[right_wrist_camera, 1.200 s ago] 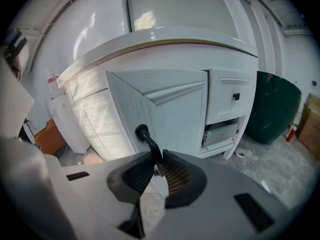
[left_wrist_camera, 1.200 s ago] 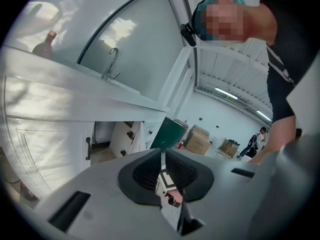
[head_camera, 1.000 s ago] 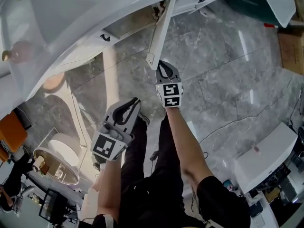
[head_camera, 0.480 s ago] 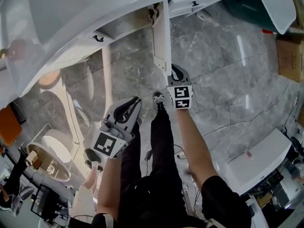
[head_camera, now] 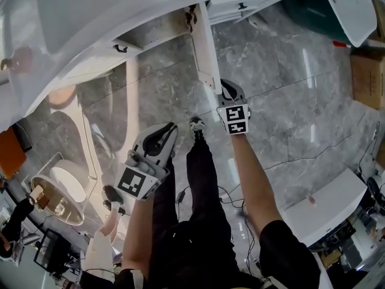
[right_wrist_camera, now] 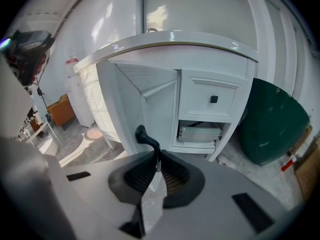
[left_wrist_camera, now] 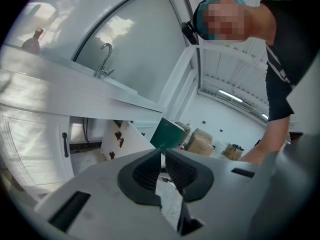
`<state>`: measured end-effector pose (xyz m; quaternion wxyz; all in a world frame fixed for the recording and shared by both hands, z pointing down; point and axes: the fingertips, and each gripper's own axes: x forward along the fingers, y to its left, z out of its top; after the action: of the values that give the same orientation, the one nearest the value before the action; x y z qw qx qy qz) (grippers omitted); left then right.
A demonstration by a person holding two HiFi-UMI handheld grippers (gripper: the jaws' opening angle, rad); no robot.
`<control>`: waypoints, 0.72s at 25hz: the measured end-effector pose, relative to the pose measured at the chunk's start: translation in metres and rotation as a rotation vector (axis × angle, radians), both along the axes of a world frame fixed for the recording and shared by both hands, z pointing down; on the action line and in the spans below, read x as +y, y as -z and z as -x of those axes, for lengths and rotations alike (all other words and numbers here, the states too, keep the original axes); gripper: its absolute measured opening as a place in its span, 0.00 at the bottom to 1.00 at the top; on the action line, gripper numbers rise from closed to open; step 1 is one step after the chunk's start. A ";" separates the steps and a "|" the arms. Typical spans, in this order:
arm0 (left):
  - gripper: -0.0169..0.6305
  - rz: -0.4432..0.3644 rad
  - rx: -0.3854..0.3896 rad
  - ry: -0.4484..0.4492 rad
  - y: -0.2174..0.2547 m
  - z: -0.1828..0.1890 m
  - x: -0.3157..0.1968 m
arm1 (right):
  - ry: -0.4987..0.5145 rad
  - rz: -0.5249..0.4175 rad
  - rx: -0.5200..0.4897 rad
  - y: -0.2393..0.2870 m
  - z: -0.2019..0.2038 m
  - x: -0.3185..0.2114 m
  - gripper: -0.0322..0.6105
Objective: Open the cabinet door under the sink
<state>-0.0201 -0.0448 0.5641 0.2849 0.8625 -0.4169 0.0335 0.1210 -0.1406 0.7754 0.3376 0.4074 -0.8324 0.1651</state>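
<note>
**Q:** Where is the cabinet door (head_camera: 204, 47)?

**A:** From the head view, it stands swung out from the white sink cabinet (head_camera: 90, 35). It shows edge-on as a narrow white panel reaching out over the grey marble floor (head_camera: 289, 101). The opening it has left is just to its left.

**Q:** And the right gripper (right_wrist_camera: 157, 156)?

**A:** It sits at the door's outer end. In the right gripper view, its two jaws are pressed together on the lower end of the door's black handle (right_wrist_camera: 144, 135). The handle curves up and to the left out of the pinch. The inner face of the door fills the space behind it.

**Q:** What lies beyond the door on that side?

**A:** There is a small drawer front with a square black knob (right_wrist_camera: 214, 99), and a dark green bin (right_wrist_camera: 272, 124) stands to the right of the cabinet.

**Q:** What is the left gripper (left_wrist_camera: 163, 153) doing?

**A:** It holds nothing. Its jaws are drawn almost together, with only a thin slit between them. It hangs over the floor, well apart from the door and to the left of the right gripper. Its own view looks up at the cabinet, with the faucet (left_wrist_camera: 104, 59) above and the open door ahead of its jaws.
</note>
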 end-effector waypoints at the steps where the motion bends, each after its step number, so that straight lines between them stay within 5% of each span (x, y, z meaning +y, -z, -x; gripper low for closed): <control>1: 0.08 -0.011 -0.006 0.000 0.000 -0.002 0.000 | 0.006 0.000 -0.002 -0.001 -0.004 -0.002 0.18; 18: 0.08 -0.056 -0.030 0.029 0.014 -0.027 -0.009 | 0.110 0.029 0.036 0.000 -0.066 -0.004 0.18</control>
<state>0.0071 -0.0541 0.5499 0.2547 0.8634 -0.4344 0.0305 0.1866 -0.1451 0.7756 0.3669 0.3590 -0.8448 0.1508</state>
